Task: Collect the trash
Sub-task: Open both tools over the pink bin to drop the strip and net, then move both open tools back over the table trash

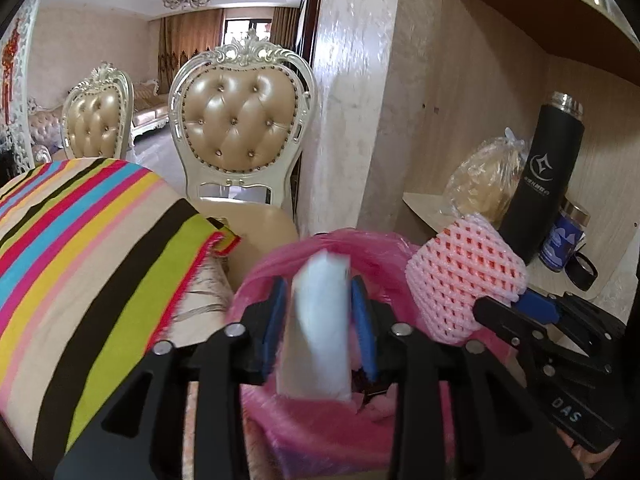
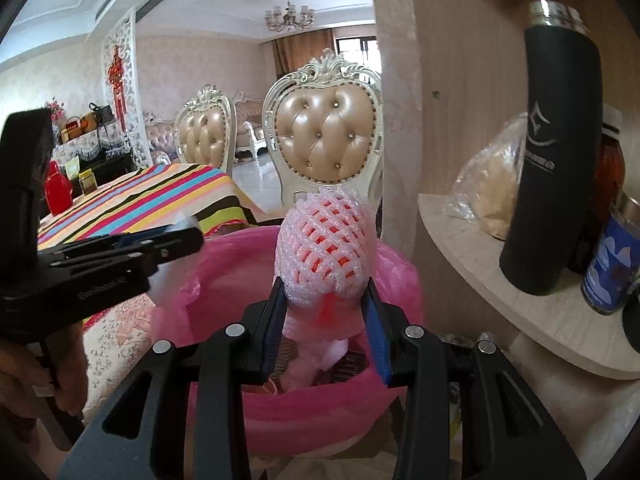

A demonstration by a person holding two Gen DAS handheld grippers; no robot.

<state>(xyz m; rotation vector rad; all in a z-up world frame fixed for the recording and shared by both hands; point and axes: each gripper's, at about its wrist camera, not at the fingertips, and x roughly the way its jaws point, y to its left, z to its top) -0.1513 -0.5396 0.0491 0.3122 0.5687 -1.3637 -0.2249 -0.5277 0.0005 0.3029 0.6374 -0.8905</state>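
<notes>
Left tool (image 1: 320, 300) loose around white wrapper (image 1: 320, 320); right tool (image 2: 326, 308) gripping foam net (image 2: 324, 252)

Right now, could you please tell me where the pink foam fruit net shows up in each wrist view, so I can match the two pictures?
Left wrist view: the pink foam fruit net sits right of centre, held in the right tongs above the pink-lined bin.
Right wrist view: it stands at the centre, between the tongs' pads, over the same bin.
Shared landmark: the black flask on the shelf at the right.
</notes>
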